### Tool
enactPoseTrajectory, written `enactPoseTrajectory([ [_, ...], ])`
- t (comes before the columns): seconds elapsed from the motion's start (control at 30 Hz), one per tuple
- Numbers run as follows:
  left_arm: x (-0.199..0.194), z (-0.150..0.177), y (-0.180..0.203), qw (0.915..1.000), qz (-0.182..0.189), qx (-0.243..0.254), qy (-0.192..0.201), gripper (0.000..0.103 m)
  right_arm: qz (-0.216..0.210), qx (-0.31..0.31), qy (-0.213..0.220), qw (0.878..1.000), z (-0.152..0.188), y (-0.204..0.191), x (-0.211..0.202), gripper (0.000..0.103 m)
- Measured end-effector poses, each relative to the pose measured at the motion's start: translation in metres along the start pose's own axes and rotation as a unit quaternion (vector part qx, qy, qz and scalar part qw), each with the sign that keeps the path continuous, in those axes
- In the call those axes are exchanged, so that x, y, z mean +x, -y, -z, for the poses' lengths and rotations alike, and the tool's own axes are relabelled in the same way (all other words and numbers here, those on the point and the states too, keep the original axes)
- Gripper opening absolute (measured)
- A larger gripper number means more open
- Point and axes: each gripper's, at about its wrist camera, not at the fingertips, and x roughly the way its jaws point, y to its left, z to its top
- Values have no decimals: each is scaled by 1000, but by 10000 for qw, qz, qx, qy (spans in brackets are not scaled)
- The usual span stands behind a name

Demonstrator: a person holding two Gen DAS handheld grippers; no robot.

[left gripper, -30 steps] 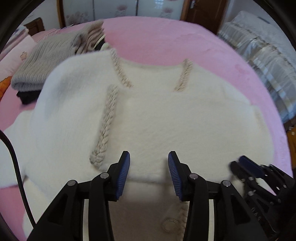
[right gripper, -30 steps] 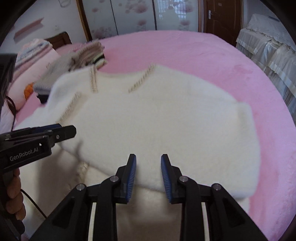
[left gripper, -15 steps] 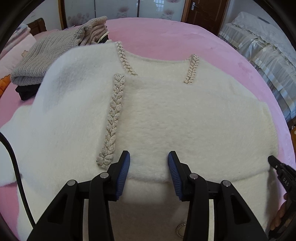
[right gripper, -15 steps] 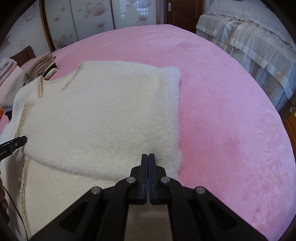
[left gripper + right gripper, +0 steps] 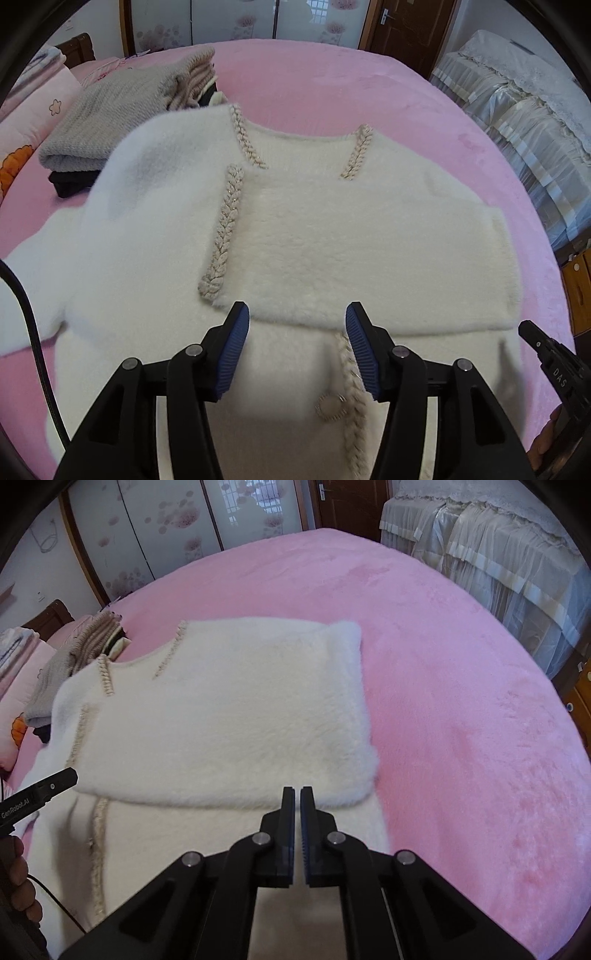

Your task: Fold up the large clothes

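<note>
A fluffy white cardigan point(image 5: 332, 236) with beige braided trim point(image 5: 225, 229) lies on the pink bed, both sleeves folded across its chest. It also shows in the right wrist view point(image 5: 229, 716). My left gripper point(image 5: 295, 325) is open and empty, hovering just above the lower edge of the folded sleeve. My right gripper point(image 5: 298, 797) has its jaws almost closed with a thin gap and nothing between them, at the sleeve's lower right corner. The right gripper's tip shows at the left wrist view's right edge point(image 5: 546, 354); the left gripper's tip shows in the right wrist view point(image 5: 40, 794).
A stack of folded knitwear point(image 5: 122, 122) lies at the bed's far left. The pink bedspread point(image 5: 461, 701) stretches to the right. A second bed with white frilled covers point(image 5: 517, 122) stands on the right. A black cable point(image 5: 33, 332) hangs at left.
The left gripper pulled back slightly and opened wider. The right gripper, open a second ago, closed to almost shut and swung to the sleeve's right corner.
</note>
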Motion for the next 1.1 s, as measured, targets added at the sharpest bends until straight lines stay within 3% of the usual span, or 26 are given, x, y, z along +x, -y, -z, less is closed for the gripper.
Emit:
enactPoseTrajectory([
  [0.13, -47, 11, 5, 9998, 87, 87, 142, 58, -185, 112, 251, 9995, 6, -7, -47, 3],
  [0.33, -120, 28, 7, 9988, 16, 248, 428, 59, -516, 233, 687, 9960, 14, -23, -120, 18],
  [0.6, -229, 63, -13, 9947, 102, 228, 997, 63, -978, -52, 1406, 9852, 33, -61, -215, 20],
  [0.7, -259, 77, -34, 9932, 30, 79, 1162, 67, -1107, -250, 1507, 9820, 42, -81, -237, 32],
  [0.93, -312, 107, -105, 9887, -286, -374, 1425, 67, -1525, -800, 1492, 9737, 64, -137, -260, 33],
  [1.1, -324, 129, -161, 9850, -702, -693, 1419, 67, -1633, -1216, 1369, 9694, 80, -181, -257, 33],
])
